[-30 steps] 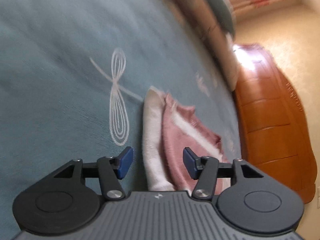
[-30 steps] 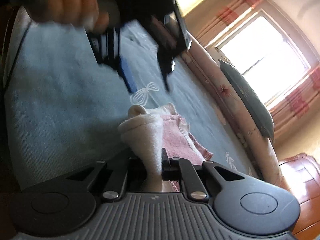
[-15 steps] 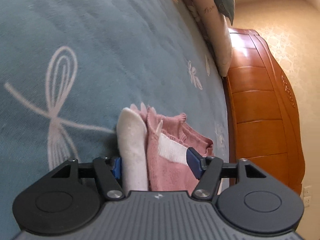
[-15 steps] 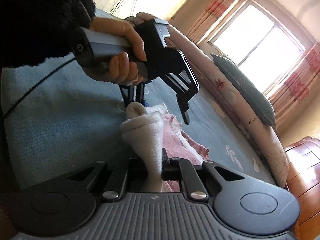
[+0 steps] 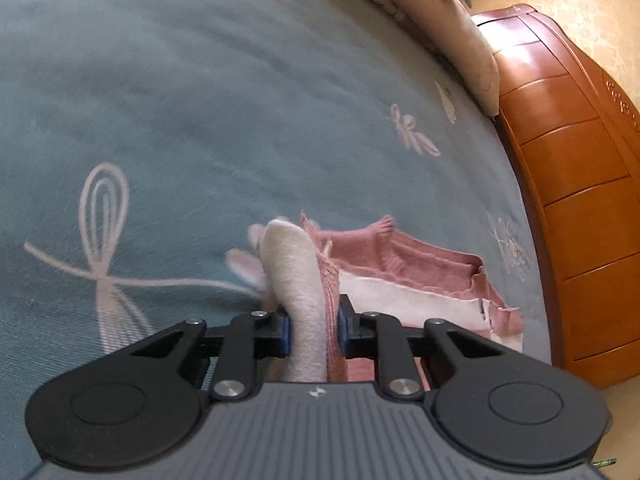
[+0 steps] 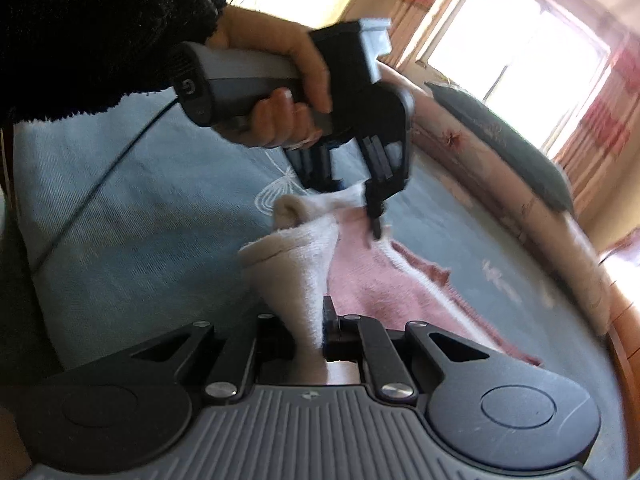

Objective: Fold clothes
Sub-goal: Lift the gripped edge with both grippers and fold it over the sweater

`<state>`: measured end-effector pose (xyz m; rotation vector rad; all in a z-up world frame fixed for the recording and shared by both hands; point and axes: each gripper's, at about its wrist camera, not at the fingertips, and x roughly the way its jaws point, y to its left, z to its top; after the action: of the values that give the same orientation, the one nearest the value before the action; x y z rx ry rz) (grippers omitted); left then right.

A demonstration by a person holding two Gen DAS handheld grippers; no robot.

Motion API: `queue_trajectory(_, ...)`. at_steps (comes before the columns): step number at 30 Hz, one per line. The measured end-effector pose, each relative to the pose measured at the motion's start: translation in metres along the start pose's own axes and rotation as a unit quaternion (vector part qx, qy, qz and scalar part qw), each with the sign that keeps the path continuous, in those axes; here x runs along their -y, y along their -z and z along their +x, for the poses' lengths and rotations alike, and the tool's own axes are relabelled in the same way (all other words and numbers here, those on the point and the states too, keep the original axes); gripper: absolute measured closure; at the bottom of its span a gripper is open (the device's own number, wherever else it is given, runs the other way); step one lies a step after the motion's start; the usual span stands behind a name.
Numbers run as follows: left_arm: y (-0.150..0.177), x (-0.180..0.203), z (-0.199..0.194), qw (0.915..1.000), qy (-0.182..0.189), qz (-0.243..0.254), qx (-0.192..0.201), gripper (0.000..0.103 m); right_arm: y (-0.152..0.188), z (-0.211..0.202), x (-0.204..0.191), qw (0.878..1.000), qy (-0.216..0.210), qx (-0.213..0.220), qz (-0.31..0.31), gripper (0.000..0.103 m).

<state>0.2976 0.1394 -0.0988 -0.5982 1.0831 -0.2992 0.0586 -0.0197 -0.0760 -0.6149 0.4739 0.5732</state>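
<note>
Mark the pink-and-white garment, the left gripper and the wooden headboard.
pink-and-white garment [image 5: 416, 264]: left wrist view, pink knit panel.
left gripper [image 6: 360, 196]: right wrist view, jaws closing on the garment's white fold.
wooden headboard [image 5: 576, 184]: left wrist view, panel face.

Blue-green bedspread [image 5: 200, 100] with white bow patterns [image 5: 104, 240], spread flat. Along its far edge, a long floral bolster [image 6: 520, 208] with a dark grey cushion [image 6: 508, 140] on top. Behind, an orange wooden headboard [image 5: 576, 184] and a bright window [image 6: 512, 40] with red-checked curtains [image 6: 600, 120].
</note>
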Motion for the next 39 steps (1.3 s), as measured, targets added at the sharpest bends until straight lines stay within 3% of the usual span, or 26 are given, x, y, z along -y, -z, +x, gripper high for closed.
queue_trajectory(6,-0.002,0.043,-0.018,0.9986,-0.038,0.036,0.011,0.085,0.000,-0.010,0.026,0.996,-0.027,0.015,0.082,0.092)
queue_trajectory(14,-0.001,0.108,-0.037,0.9936,-0.077,0.076,0.032,0.085,0.003,-0.048,0.057,0.990,-0.005,0.065,0.127,0.092)
queue_trajectory(21,0.006,0.173,-0.034,0.9891,-0.086,0.111,0.045,0.085,0.017,-0.080,0.083,0.980,0.013,0.095,0.172,0.092)
queue_trajectory(29,0.021,0.246,-0.008,0.9845,-0.074,0.153,0.045,0.085,0.041,-0.112,0.123,0.967,0.053,0.113,0.221,0.093)
queue_trajectory(39,0.046,0.323,0.064,0.9789,-0.051,0.198,0.004,0.085,0.082,-0.129,0.165,0.950,0.111,0.104,0.273,0.093)
